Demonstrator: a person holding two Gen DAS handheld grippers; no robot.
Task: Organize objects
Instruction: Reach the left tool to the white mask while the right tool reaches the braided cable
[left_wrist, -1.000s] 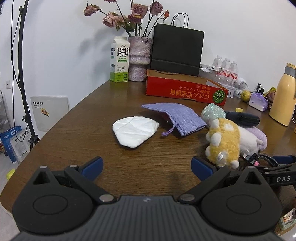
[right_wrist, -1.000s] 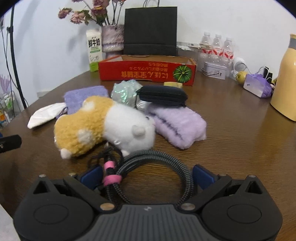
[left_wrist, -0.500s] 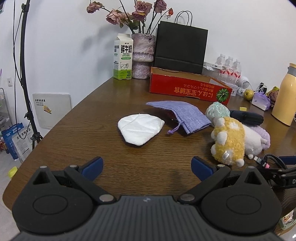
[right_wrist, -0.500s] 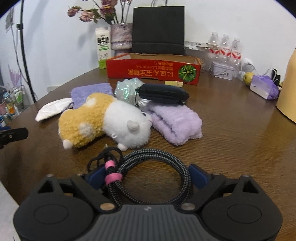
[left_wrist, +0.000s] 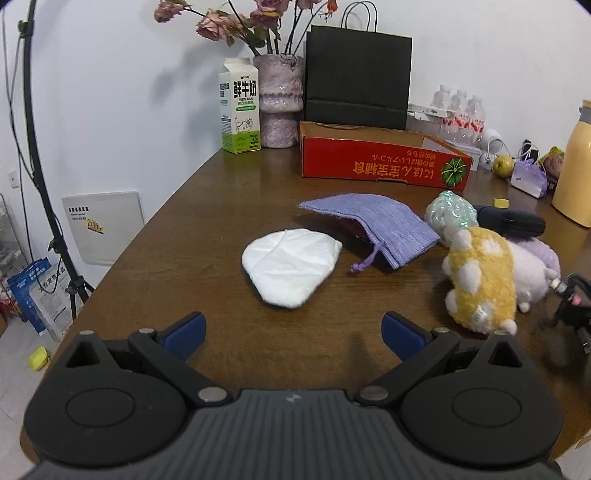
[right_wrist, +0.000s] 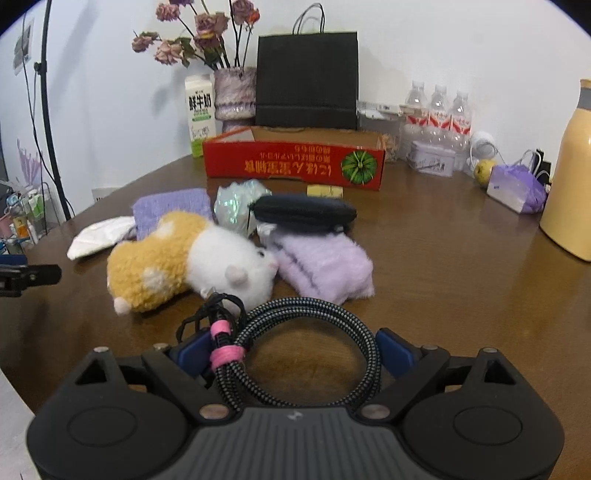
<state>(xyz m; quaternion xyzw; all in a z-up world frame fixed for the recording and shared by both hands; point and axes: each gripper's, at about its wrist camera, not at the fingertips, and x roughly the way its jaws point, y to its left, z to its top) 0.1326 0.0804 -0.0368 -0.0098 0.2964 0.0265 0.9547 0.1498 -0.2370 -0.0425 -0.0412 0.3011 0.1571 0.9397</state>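
Little looks sorted: the right gripper (right_wrist: 295, 350) grips a coiled braided grey cable (right_wrist: 306, 343) between wide-set jaws, the left gripper (left_wrist: 291, 332) hangs open and empty, while the orange-and-white plush toy (right_wrist: 184, 262), purple knitted pouch (left_wrist: 376, 229) and white folded mask (left_wrist: 288, 262) lie loose outside the empty red cardboard tray (right_wrist: 295, 162).

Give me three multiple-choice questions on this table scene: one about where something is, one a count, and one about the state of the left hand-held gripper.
1. Where does the milk carton stand?
A. Right next to the vase, near the wall
B. Inside the red box
C. On the floor

2. How many water bottles stand in the row at the back?
A. Two
B. Three
C. Five

3. What state is the left hand-held gripper in?
A. Shut on the white cloth
B. Shut on the plush toy
C. Open, with nothing between its fingers

Answers:
1. A, since the carton stands upright on the table next to the flower vase.
2. B, since three capped bottles with red labels show side by side.
3. C, since its blue pads stand wide apart over bare wood.
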